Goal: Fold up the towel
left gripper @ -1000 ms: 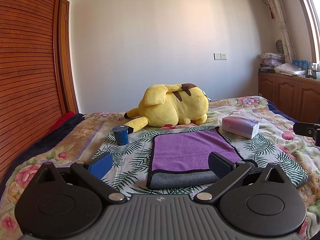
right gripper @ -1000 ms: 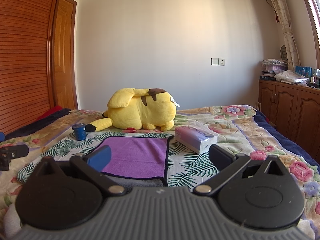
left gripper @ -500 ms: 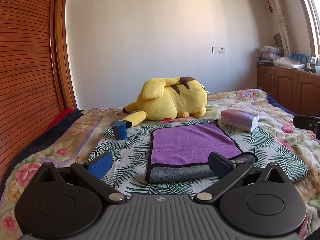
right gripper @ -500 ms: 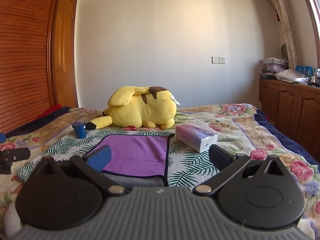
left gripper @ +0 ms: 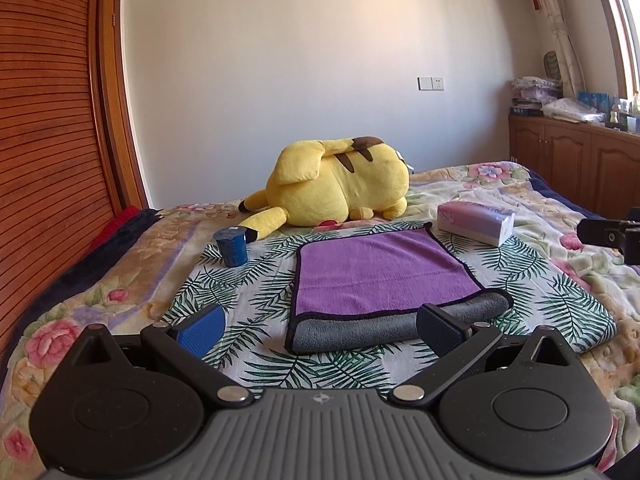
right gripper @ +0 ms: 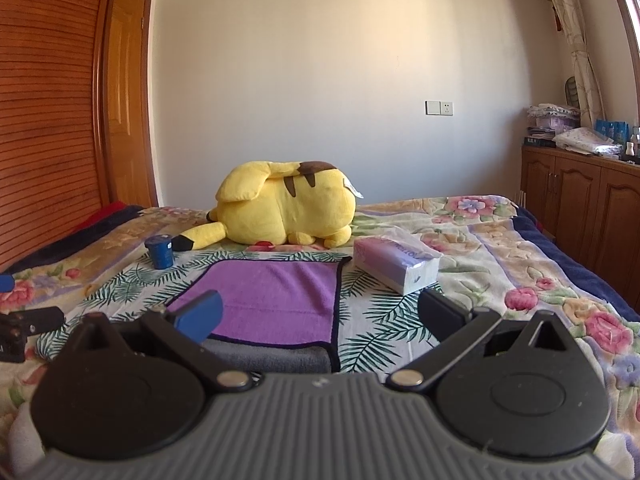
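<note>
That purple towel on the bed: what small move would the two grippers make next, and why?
Probably both lower toward the towel's near edge, where the gray underside shows. The left gripper and the right gripper are both open, hold nothing and hover short of the cloth, so no fold can begin until each reaches a near corner. The plush toy and tissue box lie beyond.

towel (left gripper: 380, 280) lies between cup (left gripper: 232, 247) and tissue box (left gripper: 476, 223), plush (left gripper: 340, 184) behind.

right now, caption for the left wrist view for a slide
Open left hand-held gripper hovers before a folded purple towel on the bed, plush toy behind.
</note>
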A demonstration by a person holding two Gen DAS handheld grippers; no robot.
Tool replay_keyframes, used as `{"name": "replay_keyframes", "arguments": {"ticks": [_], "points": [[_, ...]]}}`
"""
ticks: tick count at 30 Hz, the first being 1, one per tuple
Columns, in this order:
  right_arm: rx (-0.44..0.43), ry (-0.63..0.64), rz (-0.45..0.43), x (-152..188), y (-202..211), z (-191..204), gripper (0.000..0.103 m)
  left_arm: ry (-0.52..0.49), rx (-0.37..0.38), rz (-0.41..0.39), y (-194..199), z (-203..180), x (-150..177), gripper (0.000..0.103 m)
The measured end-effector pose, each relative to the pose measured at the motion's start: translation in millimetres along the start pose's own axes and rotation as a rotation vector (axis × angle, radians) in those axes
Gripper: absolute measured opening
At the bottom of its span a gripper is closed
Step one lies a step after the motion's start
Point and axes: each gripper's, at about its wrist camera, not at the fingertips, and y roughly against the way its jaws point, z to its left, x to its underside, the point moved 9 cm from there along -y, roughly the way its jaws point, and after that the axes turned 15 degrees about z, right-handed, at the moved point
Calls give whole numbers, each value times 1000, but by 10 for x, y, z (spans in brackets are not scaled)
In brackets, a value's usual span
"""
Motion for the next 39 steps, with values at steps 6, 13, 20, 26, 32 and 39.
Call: {"name": "replay_keyframes", "arguments": {"ticks": [6, 13, 20, 26, 32, 39], "points": [[-4, 13, 13, -20, -79, 18, 103, -20, 2, 25, -85, -51, 13, 87], [-13, 32, 43, -29, -187, 58, 103, -34, 24, 51, -178, -92, 9, 87], [-17, 44, 87, -19, -328, 74, 103, -34, 59, 86, -281, -131, 12, 85], [-23, 59, 109, -17, -436, 116, 103, -45, 74, 100, -360, -161, -15, 85], [-34, 72, 131, -17, -532, 137, 103, -44, 89, 106, -455, -143, -77, 82], [-46, 89, 149, -35, -654, 176, 103, -29, 104, 120, -604, -92, -149, 78]]}}
